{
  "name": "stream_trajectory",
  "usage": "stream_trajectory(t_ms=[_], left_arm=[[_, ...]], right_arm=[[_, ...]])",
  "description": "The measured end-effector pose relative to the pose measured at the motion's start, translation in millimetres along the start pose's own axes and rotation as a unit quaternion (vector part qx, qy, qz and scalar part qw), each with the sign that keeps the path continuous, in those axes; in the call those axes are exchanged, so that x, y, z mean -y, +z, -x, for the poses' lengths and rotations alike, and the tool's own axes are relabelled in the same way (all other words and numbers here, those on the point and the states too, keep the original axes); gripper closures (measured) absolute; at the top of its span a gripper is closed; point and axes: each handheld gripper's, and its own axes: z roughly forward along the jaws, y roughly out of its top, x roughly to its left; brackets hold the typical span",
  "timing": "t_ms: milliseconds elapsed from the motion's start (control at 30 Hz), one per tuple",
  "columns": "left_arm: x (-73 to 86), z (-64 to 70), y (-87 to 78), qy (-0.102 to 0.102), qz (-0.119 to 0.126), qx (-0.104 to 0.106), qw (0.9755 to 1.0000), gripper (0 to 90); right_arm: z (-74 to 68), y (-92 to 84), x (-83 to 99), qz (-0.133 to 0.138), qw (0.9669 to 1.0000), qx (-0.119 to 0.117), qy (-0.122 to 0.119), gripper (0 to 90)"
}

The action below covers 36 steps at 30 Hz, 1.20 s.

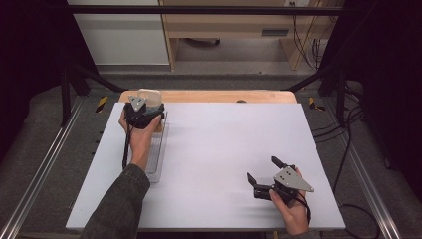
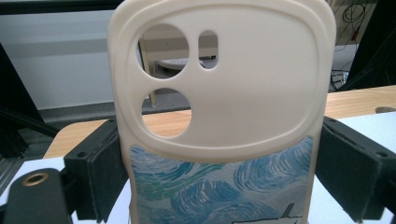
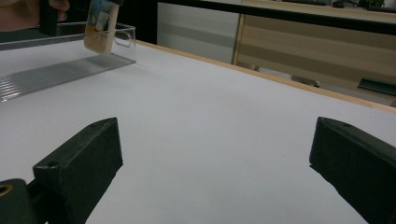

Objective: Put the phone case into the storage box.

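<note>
A cream phone case (image 2: pixel 224 93) with round camera holes and a blue swirl print stands upright between the jaws of my left gripper (image 2: pixel 219 179), which is shut on its two long sides. From above, that gripper (image 1: pixel 146 108) is at the table's far left, with the case (image 1: pixel 150 94) poking up past it over the far end of a clear ridged tray (image 1: pixel 157 152). My right gripper (image 1: pixel 263 169) rests near the front right, open with nothing between its jaws. The right gripper view looks past its own jaws (image 3: pixel 215 158) to the case (image 3: pixel 99 25) and the tray (image 3: pixel 60 70).
A white board (image 1: pixel 224 144) covers the table, with a wooden edge (image 1: pixel 224 96) along its far side. Black frame bars (image 1: pixel 199 10) cross overhead and stand at both sides. Cables (image 1: pixel 348 129) trail on the floor at the right.
</note>
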Motion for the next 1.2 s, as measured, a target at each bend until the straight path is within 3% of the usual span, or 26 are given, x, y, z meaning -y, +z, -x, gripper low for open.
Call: stream_trajectory(t_ms=[1200], left_arm=[[-2.5,-1.3,3.9,-0.002,-0.003,-0.002,1.0,10.9]], right_arm=[[-1.0,0.9,0.4,-0.002,1.0,-0.001,-0.001,2.5]])
